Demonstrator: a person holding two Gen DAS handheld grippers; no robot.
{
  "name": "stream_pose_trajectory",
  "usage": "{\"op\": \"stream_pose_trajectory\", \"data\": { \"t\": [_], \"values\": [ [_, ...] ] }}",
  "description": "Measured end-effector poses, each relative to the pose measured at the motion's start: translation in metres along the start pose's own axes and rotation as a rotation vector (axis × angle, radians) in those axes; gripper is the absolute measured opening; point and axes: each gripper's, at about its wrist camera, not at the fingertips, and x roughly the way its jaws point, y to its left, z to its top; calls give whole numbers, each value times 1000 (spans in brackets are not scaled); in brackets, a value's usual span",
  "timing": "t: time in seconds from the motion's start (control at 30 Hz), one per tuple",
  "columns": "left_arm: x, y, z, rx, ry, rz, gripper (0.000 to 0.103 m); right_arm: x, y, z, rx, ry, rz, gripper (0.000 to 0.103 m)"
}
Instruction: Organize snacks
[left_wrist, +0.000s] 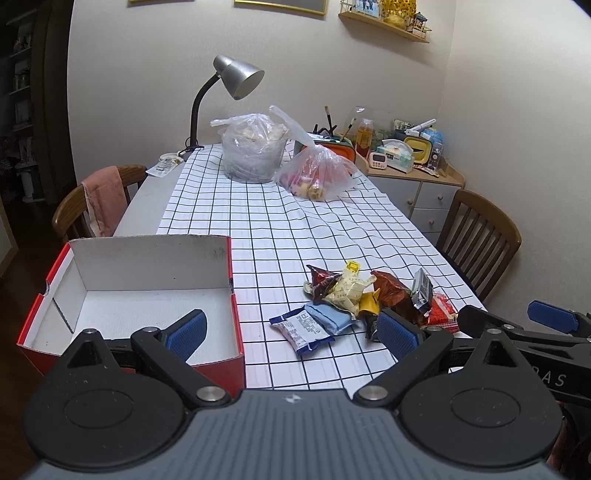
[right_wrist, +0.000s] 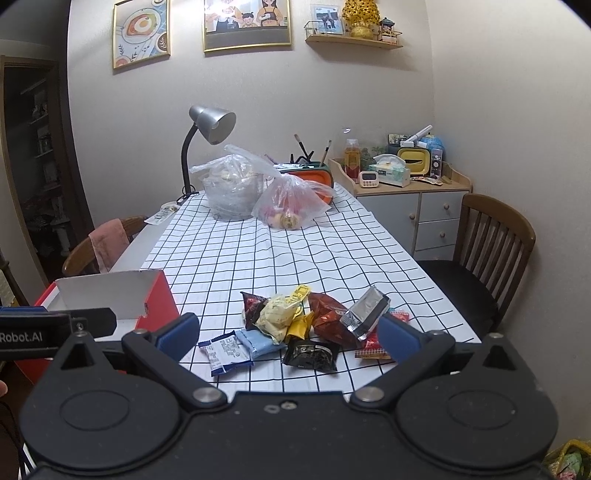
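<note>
Both grippers hover over the near edge of the worktop (right_wrist: 332, 258), which is covered by a white cloth with a dark grid. The left gripper (left_wrist: 291, 328) has its blue pads wide apart and holds nothing; its left pad sits above the open box (left_wrist: 155, 273), its right pad just near of the snack pile. The right gripper (right_wrist: 288, 332) is also spread wide and empty, with the pile showing between its fingers.

The snacks (right_wrist: 314, 325) lie loose in a heap near the front of the worktop, right of the box: a blue-and-white packet (right_wrist: 223, 352) nearest the left, a pale blue one (right_wrist: 258, 341) touching it, a black packet (right_wrist: 312, 354), two dark red bags, a cream wrapper, a yellow one and a silver pouch (right_wrist: 365, 312) tilted on top. The box, red outside and white inside, stands at the near left corner with nothing in it.

Far down the worktop stand a lamp (right_wrist: 210, 125) and two clear plastic bags (right_wrist: 258, 188), side by side
</note>
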Motion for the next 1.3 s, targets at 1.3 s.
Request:
{"op": "stream_pose_trajectory", "data": {
  "t": [1.3],
  "values": [
    [134, -52, 4, 5, 205, 96, 98, 117, -116, -12, 10, 191, -4, 96]
  ]
}}
